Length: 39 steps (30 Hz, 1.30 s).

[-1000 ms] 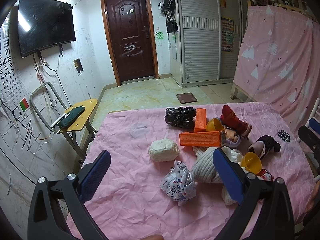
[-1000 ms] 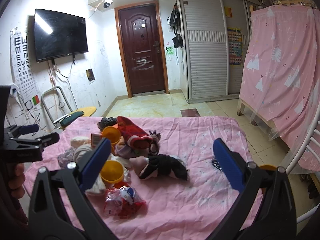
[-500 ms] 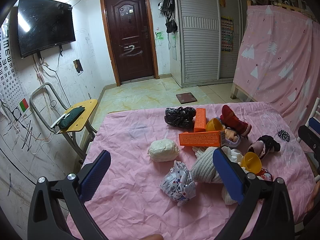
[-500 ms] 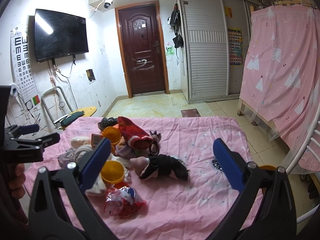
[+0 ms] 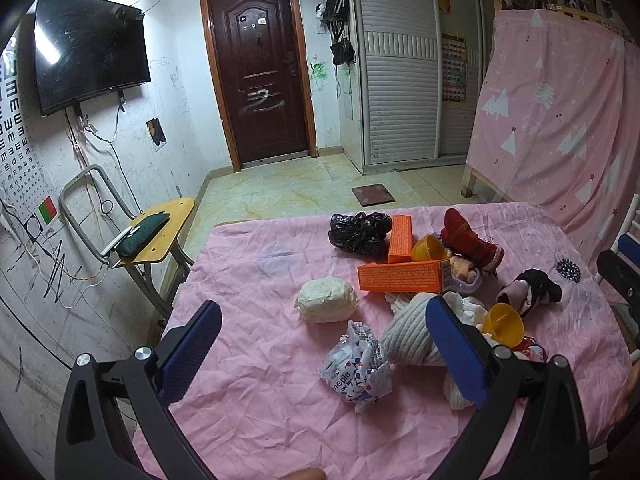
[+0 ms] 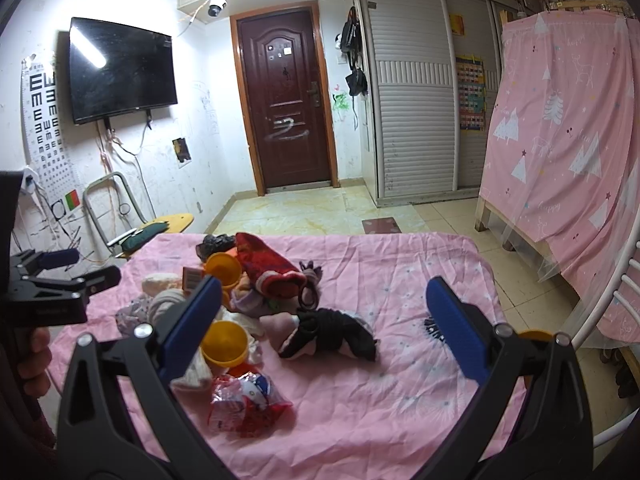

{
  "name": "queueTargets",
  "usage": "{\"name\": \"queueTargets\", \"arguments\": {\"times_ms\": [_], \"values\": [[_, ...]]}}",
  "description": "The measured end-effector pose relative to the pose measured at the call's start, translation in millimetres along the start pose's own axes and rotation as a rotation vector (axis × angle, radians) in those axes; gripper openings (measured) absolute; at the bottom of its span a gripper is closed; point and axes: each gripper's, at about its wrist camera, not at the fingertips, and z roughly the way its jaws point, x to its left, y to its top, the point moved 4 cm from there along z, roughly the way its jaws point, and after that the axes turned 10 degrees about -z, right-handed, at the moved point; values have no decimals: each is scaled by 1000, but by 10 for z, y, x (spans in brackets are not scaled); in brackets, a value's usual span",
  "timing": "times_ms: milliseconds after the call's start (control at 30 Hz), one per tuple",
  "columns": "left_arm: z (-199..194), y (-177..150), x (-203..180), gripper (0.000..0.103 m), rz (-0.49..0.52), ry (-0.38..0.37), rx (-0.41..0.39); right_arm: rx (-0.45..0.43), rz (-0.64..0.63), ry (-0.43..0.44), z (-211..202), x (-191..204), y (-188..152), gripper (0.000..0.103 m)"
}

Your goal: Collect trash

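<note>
Pink-sheeted table (image 5: 260, 400). Left gripper (image 5: 320, 316) hovers over its near edge, jaws spread wide, nothing held. Left to right on the sheet: one white wad (image 5: 326, 299), one crumpled printed wrapper (image 5: 356, 368), one black bag (image 5: 360, 232), two orange boxes (image 5: 404, 277), two yellow cups (image 5: 502, 323), one red wrapper (image 6: 248, 404). Right gripper (image 6: 320, 316) likewise gapes wide, empty, above the clutter.

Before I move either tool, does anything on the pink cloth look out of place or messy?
Yes. Crumpled wrappers and a black bag lie mixed in with socks, orange boxes and yellow cups in one jumbled heap. Nothing looks spilled or broken.
</note>
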Motion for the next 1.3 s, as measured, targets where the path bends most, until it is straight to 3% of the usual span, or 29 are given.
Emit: {"name": "queueTargets", "arguments": {"times_ms": [833, 1300], "values": [[116, -44, -5, 95, 6, 10, 23, 11, 6, 2, 70, -61, -34, 97], [453, -361, -17, 95, -26, -77, 200, 148, 56, -14, 381, -278, -265, 97]]}}
